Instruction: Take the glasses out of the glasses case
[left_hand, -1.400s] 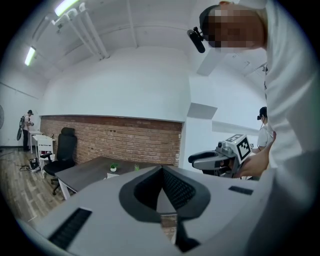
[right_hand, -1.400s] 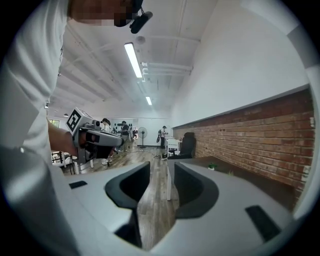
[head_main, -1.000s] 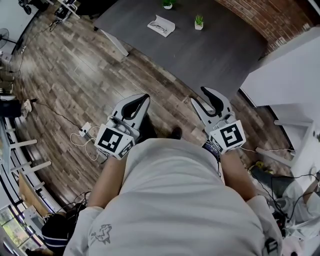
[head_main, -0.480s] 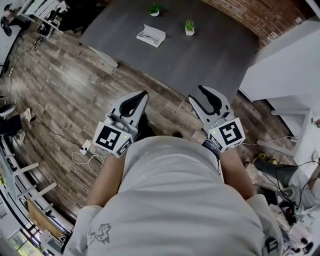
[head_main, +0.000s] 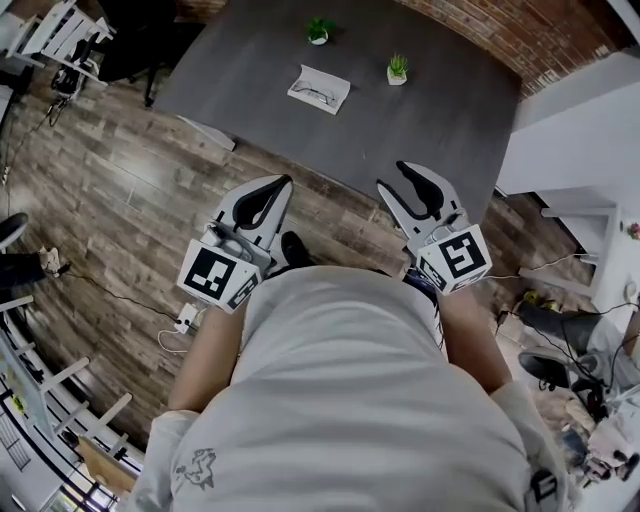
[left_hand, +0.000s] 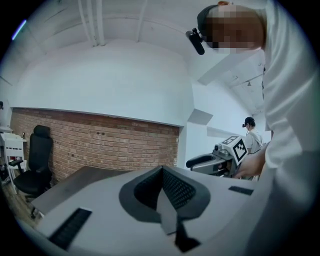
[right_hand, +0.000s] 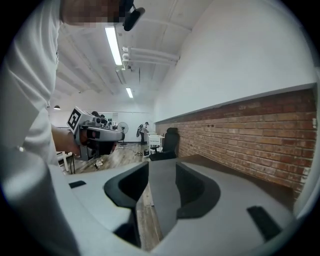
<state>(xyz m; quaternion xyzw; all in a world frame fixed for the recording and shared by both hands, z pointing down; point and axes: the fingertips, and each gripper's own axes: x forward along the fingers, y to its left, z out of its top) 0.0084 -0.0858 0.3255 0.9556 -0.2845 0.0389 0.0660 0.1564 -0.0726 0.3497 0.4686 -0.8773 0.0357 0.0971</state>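
Table (head_main: 430, 120) has drawn nearer as the person walks up; the glasses case (head_main: 319, 89) lies open on it with the glasses (head_main: 316, 94) inside, well ahead of the left gripper (head_main: 285, 183), pressed together on nothing, and the right gripper (head_main: 392, 178), slightly spread and empty, so the reach is probably yet to start.

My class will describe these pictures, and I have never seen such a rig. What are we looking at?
A person holds a grasping tool in each hand: the left tool, jaws together, and the right tool, jaws apart. Both hold nothing. One picture looks down from a camera on the person's head; the other two come from cameras riding on each tool. Ahead stands a dark table with an open white case holding glasses, and two small plants.
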